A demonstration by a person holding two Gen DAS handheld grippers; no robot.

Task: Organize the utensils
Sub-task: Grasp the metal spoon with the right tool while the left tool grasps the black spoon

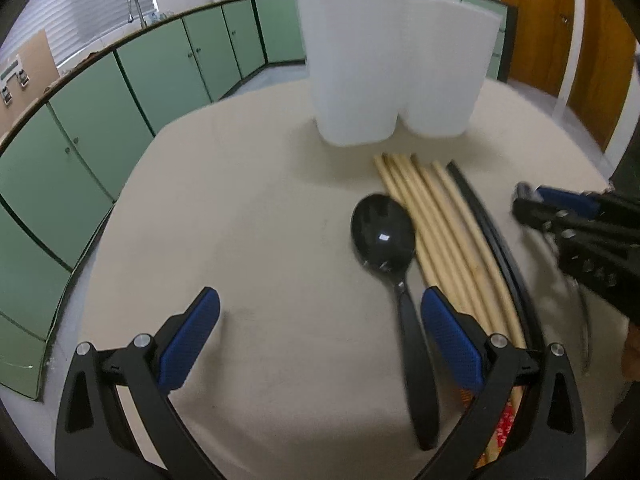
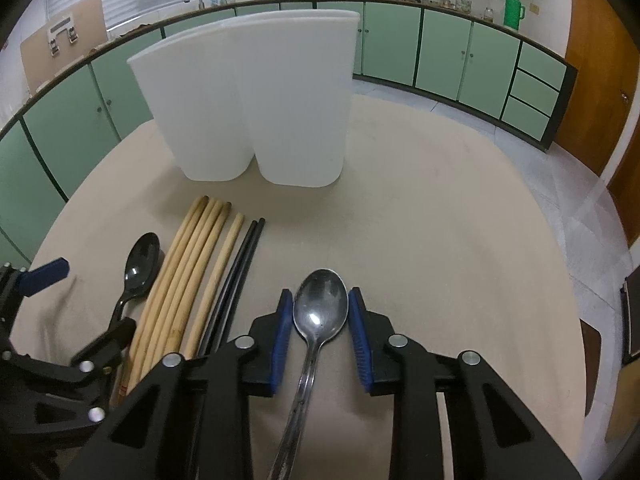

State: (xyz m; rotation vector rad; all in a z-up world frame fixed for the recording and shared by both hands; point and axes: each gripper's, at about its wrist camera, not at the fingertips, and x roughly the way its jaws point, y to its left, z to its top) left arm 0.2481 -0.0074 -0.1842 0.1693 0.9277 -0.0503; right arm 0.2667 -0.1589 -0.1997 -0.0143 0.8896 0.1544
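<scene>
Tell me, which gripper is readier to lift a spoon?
The right gripper, probably: its blue pads sit against both sides of the metal spoon. The left gripper is wide open, with the black spoon not yet gripped.

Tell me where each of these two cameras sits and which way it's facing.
Left wrist: on the left gripper, angled down at the black spoon; its own blue-padded fingers show, plus the right gripper.
Right wrist: on the right gripper, angled down at the metal spoon between its fingers.
Shared: white utensil holder, wooden chopsticks, black chopsticks, green cabinets.
</scene>
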